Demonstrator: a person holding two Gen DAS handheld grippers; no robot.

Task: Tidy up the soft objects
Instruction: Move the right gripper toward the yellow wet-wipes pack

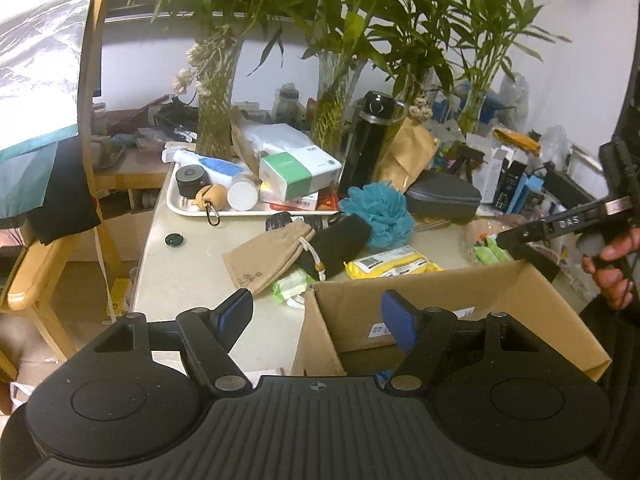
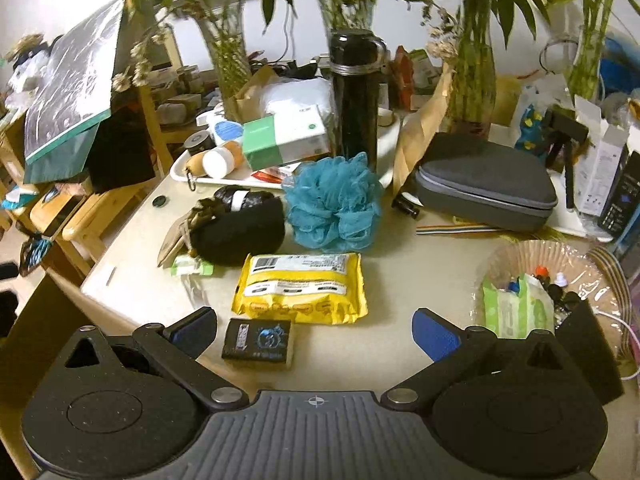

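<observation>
A teal bath pouf (image 2: pixel 334 204) sits mid-table, also in the left wrist view (image 1: pixel 380 214). In front of it lie a yellow wipes pack (image 2: pixel 304 290), a black soft pouch (image 2: pixel 240 228) and a tan drawstring bag (image 1: pixel 266 254). A small black packet (image 2: pixel 258 342) lies just ahead of my right gripper (image 2: pixel 316 334), which is open and empty above the table. My left gripper (image 1: pixel 318 318) is open and empty over the near left corner of an open cardboard box (image 1: pixel 440 284). The right gripper also shows at the right edge of the left wrist view (image 1: pixel 532 246).
A white tray (image 1: pixel 188 204) holds boxes and bottles. A black flask (image 2: pixel 354 96) and glass vases of bamboo stand behind. A grey zip case (image 2: pixel 484 184) lies at right. A lined basket (image 2: pixel 532 256) holds a green wipes pack. Wooden chairs stand left of the table.
</observation>
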